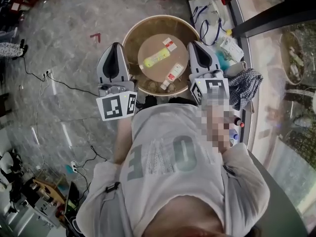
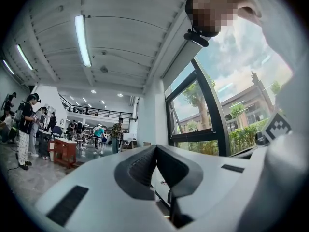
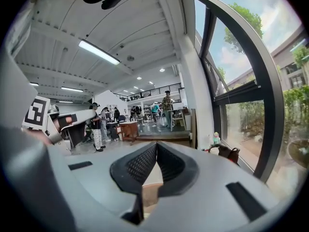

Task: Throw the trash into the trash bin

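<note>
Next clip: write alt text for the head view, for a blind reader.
Seen from above, a person holds the left gripper and right gripper, both shut and empty, at either side of a round brown bin. On its bottom lie a yellow wrapper and small packets.

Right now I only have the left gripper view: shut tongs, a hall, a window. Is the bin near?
Observer: Yes. The head view shows the bin between the left gripper and the right gripper.
Operator: Anything in it?
Observer: A yellow wrapper and small red-and-white packets lie inside.
Operator: Right tongs?
Observer: Shut, with nothing between them, in the right gripper view.
</note>
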`<state>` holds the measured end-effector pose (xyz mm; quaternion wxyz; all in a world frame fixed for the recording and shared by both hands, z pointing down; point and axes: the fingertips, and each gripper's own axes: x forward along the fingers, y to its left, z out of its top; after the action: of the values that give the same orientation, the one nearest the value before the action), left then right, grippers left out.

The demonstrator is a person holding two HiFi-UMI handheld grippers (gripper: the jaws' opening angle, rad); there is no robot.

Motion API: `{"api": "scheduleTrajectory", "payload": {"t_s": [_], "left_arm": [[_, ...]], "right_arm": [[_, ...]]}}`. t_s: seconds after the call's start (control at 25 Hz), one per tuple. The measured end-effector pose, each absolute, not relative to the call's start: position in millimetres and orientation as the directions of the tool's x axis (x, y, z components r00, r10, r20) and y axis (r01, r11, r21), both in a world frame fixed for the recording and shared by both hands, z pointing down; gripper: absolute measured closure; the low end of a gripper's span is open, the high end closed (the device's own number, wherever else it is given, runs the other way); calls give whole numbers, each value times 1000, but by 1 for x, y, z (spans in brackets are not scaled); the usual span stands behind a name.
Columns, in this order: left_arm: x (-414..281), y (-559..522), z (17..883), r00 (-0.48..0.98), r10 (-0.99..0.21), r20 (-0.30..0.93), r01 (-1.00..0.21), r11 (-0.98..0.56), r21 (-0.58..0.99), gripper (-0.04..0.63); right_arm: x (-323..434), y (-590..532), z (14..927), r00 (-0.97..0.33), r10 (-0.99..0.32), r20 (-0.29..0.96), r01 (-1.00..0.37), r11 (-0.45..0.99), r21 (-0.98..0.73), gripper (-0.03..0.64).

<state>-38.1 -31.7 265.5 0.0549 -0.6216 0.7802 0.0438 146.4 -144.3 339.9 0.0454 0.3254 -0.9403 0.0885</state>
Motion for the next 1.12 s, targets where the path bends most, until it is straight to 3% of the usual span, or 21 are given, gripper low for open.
{"api": "scheduleTrajectory", "payload": {"t_s": [0.6, 0.64, 0.72, 0.84, 1.12], "left_arm": [[-84, -59, 289, -136, -985, -106, -991, 134, 20, 578], [-85, -60, 299, -119, -989, -84, -993, 116, 30, 553], [-85, -64, 325, -72, -997, -34, -996, 70, 62, 393], [-82, -72, 385, 23, -998, 56, -997, -19, 79, 293], [-62, -69, 598, 246, -872, 424, -969, -235, 79, 265]], "right_arm": [[92, -159, 356, -768, -608, 200, -636, 760, -133, 603], [89, -158, 361, -769, -603, 214, -634, 761, -136, 603], [85, -156, 370, -769, -591, 243, -631, 763, -140, 603], [84, -156, 390, -760, -579, 295, -634, 761, -137, 603], [90, -147, 452, -708, -544, 451, -650, 751, -115, 603]]}}
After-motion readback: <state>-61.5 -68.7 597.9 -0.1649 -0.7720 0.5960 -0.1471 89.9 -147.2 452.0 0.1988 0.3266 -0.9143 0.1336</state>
